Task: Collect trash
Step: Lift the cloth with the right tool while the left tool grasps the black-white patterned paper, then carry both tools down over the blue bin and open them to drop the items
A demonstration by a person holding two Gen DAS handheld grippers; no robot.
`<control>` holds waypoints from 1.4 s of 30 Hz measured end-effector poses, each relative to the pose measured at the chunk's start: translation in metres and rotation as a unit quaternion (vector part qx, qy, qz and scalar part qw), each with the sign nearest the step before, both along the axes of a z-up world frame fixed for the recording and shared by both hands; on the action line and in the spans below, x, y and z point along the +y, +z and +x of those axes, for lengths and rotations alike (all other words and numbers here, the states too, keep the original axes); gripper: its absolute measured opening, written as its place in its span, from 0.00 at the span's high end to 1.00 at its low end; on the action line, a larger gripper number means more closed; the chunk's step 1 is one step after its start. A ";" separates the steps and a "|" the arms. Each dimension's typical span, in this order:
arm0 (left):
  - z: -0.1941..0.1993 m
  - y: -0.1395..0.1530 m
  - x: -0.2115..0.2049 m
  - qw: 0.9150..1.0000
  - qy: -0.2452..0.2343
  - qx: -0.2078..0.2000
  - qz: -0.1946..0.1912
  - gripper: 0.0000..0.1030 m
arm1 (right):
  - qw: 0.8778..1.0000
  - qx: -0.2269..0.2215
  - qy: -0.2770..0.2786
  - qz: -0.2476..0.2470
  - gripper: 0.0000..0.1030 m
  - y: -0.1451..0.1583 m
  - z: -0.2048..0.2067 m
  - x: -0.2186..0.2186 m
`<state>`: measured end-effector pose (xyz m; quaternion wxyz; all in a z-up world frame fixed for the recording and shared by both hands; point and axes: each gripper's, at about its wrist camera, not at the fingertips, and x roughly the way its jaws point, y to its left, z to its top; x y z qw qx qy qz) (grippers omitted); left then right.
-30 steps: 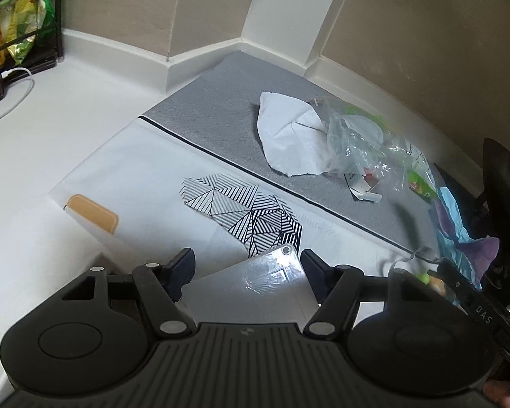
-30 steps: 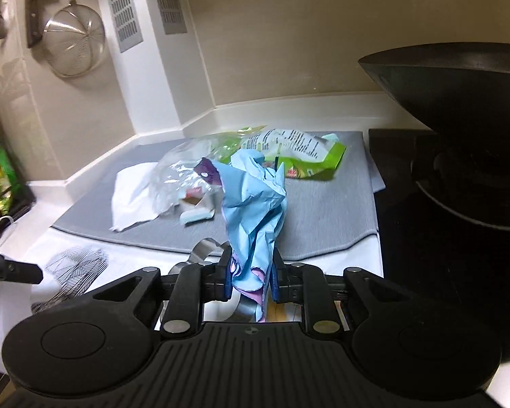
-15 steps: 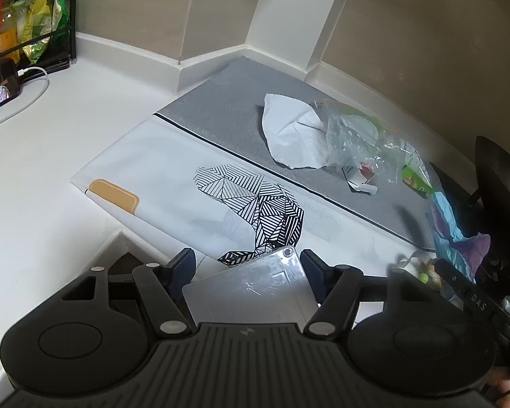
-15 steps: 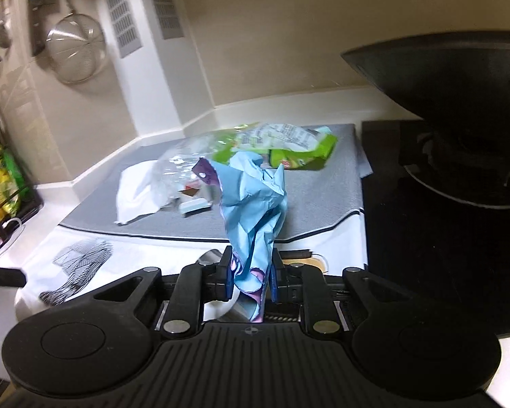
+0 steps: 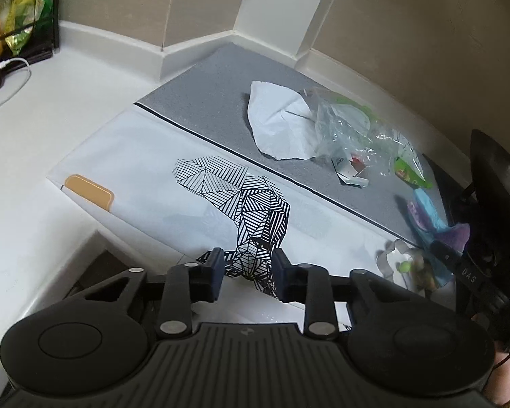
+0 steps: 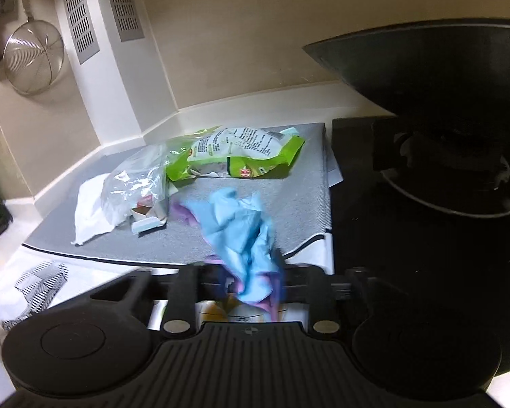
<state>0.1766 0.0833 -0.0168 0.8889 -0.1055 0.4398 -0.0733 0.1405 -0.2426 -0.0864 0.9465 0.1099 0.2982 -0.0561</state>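
Blue-and-purple crumpled wrapper (image 6: pixel 244 238) is pinched between the pads of the right gripper (image 6: pixel 251 284), near the front edge of the grey mat (image 6: pixel 299 204); view there is motion-blurred. Left gripper (image 5: pixel 247 273) has its jaws closing on a white bag with black line pattern (image 5: pixel 255 217), the bag's printed fold is between the pads and looks gathered up by them. Bag lies on the white countertop (image 5: pixel 51 129) just in front of the mat, reaching the counter's front edge. More trash sits toward the back of the mat: crumpled white paper (image 5: pixel 275 125), clear plastic bag (image 5: pixel 343 129) touching it, small torn carton (image 5: pixel 348 171) under the plastic, green snack packet (image 6: pixel 241 153) by the mat's far right corner. Black wok (image 6: pixel 442 78) on the dark hob beside the mat's right edge. Strainer (image 6: pixel 34 57) hangs on the wall.
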 end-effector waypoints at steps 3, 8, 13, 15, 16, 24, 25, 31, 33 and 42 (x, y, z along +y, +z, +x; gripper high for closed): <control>0.009 -0.008 -0.002 1.000 0.004 -0.001 -0.002 0.90 | 1.000 -0.010 -0.002 -0.009 0.79 0.002 -0.003 -0.001; 0.012 -0.018 0.004 0.999 0.013 0.019 -0.026 0.97 | 1.000 -0.011 0.004 -0.012 0.79 0.003 -0.008 0.000; -0.011 -0.009 0.003 1.000 0.000 -0.004 0.013 0.97 | 0.998 -0.061 0.027 -0.018 0.80 0.026 -0.034 0.008; -0.027 -0.005 0.005 0.999 -0.002 -0.015 0.028 0.94 | 0.994 -0.082 0.070 -0.005 0.80 0.041 -0.053 0.016; -0.037 -0.004 0.006 0.999 -0.002 -0.023 0.037 0.89 | 0.991 -0.087 0.104 -0.001 0.80 0.047 -0.064 0.024; -0.121 -0.025 0.013 0.992 -0.005 -0.059 0.112 0.11 | 0.929 -0.012 0.358 -0.094 0.80 0.013 -0.157 0.101; -0.129 -0.031 0.013 0.992 -0.006 -0.053 0.114 0.09 | 0.922 0.020 0.374 -0.100 0.80 -0.003 -0.160 0.107; -0.166 -0.067 0.020 0.993 0.006 -0.014 0.121 0.01 | 0.883 0.197 0.402 -0.143 0.80 -0.127 -0.161 0.135; -0.173 -0.076 0.023 0.994 0.013 0.005 0.106 0.01 | 0.875 0.244 0.391 -0.149 0.80 -0.162 -0.154 0.138; -0.183 -0.082 0.025 0.992 0.025 0.014 0.122 0.00 | 0.883 0.291 0.347 -0.124 0.36 -0.184 -0.151 0.128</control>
